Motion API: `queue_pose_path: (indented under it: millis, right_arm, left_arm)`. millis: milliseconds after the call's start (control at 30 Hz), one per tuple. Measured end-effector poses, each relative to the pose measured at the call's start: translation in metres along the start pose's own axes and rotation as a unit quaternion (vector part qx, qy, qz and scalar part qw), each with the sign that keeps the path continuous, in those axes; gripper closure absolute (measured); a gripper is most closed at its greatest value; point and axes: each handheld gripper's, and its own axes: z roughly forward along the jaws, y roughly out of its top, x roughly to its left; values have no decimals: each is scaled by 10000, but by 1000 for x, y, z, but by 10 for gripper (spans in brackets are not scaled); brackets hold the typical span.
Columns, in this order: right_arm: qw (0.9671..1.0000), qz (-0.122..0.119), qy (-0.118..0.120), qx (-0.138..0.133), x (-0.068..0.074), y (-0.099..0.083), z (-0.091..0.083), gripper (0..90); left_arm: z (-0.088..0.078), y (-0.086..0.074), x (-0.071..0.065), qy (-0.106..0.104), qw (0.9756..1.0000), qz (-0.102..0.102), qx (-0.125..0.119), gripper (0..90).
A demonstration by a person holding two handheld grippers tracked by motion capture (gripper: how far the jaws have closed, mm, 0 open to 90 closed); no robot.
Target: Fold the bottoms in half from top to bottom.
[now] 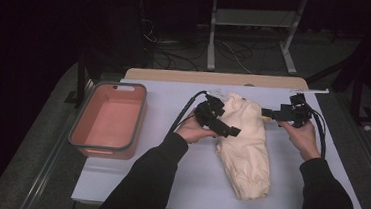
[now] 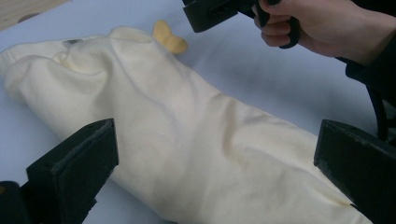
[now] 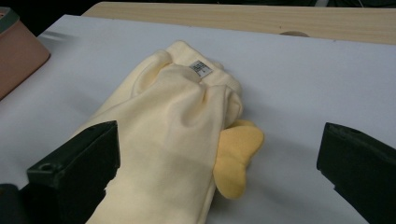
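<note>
No text, brand, number or sign can be read. One label is present: a small white fabric tag (image 3: 200,68) with dark printed marks, sewn at the gathered end of the cream garment (image 3: 168,140), toward 12 o'clock from the middle of the right gripper view. Its print is too small and blurred to make out. In the left gripper view the same tag (image 2: 71,42) appears at about 10 o'clock as a grey sliver, seen edge-on and unreadable. In the high view the garment (image 1: 244,144) shows no legible marking.
</note>
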Motion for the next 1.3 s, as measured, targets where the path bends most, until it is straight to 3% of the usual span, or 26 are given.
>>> queue_pose_path:
  millis: [333, 900, 1167, 1300]
  right_arm:
    - [10000, 35, 33, 49, -1, -3, 5, 0]
    - [9998, 107, 84, 155, 0, -7, 18, 0]
    - [9998, 144, 55, 138, -1, -7, 20, 0]
    - [9997, 155, 56, 159, -2, -7, 22, 0]
  left_arm:
    - [10, -2, 17, 98, 9999, -119, -69, 0]
    - [13, 3, 46, 335, 9991, -209, -144, 0]
    - [17, 0, 62, 397, 9974, -510, -320, 0]
    - [20, -4, 72, 437, 9954, -738, -432, 0]
